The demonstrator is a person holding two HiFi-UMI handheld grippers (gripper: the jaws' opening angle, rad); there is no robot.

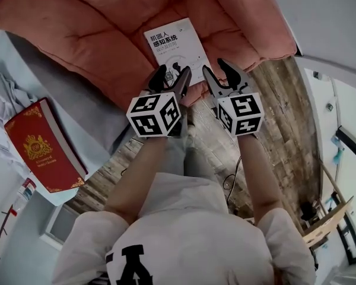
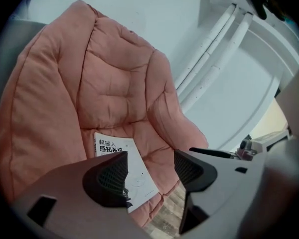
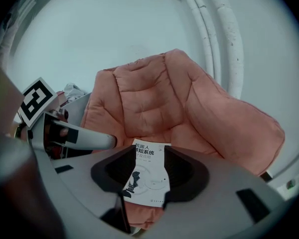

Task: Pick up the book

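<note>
A white book (image 1: 175,47) with black Chinese print lies flat on the seat of a pink cushioned chair (image 1: 101,28). My left gripper (image 1: 172,75) hovers just short of the book's near edge, open, with nothing between its jaws. My right gripper (image 1: 216,69) hangs beside it at the book's near right corner, also open and empty. In the left gripper view the book (image 2: 139,179) shows past the left gripper (image 2: 150,163), partly hidden by the left jaw. In the right gripper view the book (image 3: 147,179) lies beyond the right gripper (image 3: 149,157), seen through the gap between its jaws.
A thick red book (image 1: 44,147) with a gold crest rests on a pale surface at the left. Wooden floor (image 1: 285,117) runs in front of the chair. White pipes (image 2: 214,59) stand behind the chair. A wooden frame (image 1: 326,218) stands at lower right.
</note>
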